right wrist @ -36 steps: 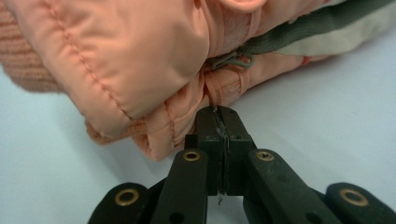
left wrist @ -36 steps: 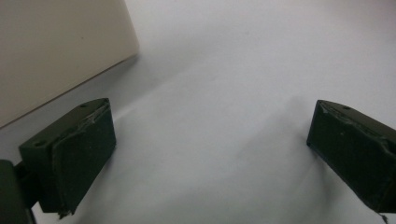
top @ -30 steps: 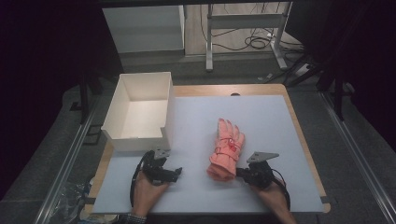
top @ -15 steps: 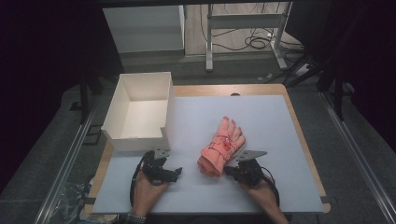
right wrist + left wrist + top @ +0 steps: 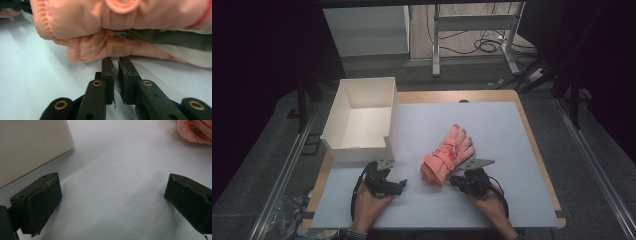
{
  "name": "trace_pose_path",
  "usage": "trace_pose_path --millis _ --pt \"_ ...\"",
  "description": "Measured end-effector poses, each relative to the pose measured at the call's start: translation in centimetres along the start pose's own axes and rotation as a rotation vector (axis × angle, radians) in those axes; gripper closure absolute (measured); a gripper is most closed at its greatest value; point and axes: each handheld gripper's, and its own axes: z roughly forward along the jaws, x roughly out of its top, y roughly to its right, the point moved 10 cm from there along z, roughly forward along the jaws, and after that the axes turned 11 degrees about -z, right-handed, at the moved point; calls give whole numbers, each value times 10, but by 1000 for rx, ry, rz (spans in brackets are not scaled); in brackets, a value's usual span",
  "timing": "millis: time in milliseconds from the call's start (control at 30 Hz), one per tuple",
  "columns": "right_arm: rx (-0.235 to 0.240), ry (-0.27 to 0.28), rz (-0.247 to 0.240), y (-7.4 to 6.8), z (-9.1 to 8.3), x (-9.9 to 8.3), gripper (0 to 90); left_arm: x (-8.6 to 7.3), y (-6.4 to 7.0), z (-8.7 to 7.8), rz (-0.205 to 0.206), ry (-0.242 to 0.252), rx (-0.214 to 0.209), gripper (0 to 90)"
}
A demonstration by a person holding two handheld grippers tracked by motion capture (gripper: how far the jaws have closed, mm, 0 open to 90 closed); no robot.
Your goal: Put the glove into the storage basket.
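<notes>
The white box (image 5: 362,120) sits at ten o'clock on the table (image 5: 512,200). The pink glove (image 5: 447,157) lies centre (bare mat all round). Right gripper (image 5: 116,62), nearly pressed together, meets its cuff edge; left gripper (image 5: 112,192) is spread wide.

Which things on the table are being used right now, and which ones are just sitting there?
In use:
- puffy pink padded gloves
- right tongs, shut, tips at the gloves' cuff
- left tongs, open, waiting nearby

Just sitting:
- white open cardboard box
- grey table mat
</notes>
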Motion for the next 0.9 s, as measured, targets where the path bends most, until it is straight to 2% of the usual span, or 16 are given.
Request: trace_pose_path --millis 33,133,167,200,267,433,500,533,567,600,633,667,700,767,900 --pt "-23 -1 -3 6 -4 -3 786 0 0 0 4 0 -2 9" --pt "-44 -2 3 13 -10 -5 768 0 0 -1 17 -4 -9 15" --pt "-70 1 9 23 -16 -9 747 0 0 -2 16 -15 -17 18" --pt "-70 1 9 23 -16 -9 747 0 0 -2 16 -15 -17 18" --pt "-102 -1 18 34 -22 -13 717 3 3 -5 10 -11 -41 19" --pt "-158 -10 51 56 -33 -25 642 18 22 -17 14 19 -120 18" --pt "-207 -14 64 71 -41 -31 576 26 31 -21 24 18 -147 15" --pt "-207 -14 64 71 -41 -31 576 26 31 -21 24 18 -147 14" --pt "-231 -18 66 79 -44 -34 537 31 36 -23 34 13 -166 13" --pt "-231 -18 66 79 -44 -34 537 31 36 -23 34 13 -166 11" --pt "-259 -28 66 87 -48 -38 475 36 41 -25 42 7 -177 9" --pt "-259 -28 66 87 -48 -38 475 36 41 -25 42 7 -177 8" --pt "-295 -35 72 96 -52 -41 422 41 46 -27 56 3 -184 5" --pt "-305 -36 73 99 -53 -43 401 44 49 -28 60 3 -192 0" --pt "-342 -47 91 111 -58 -49 303 56 59 -33 79 -8 -211 0"
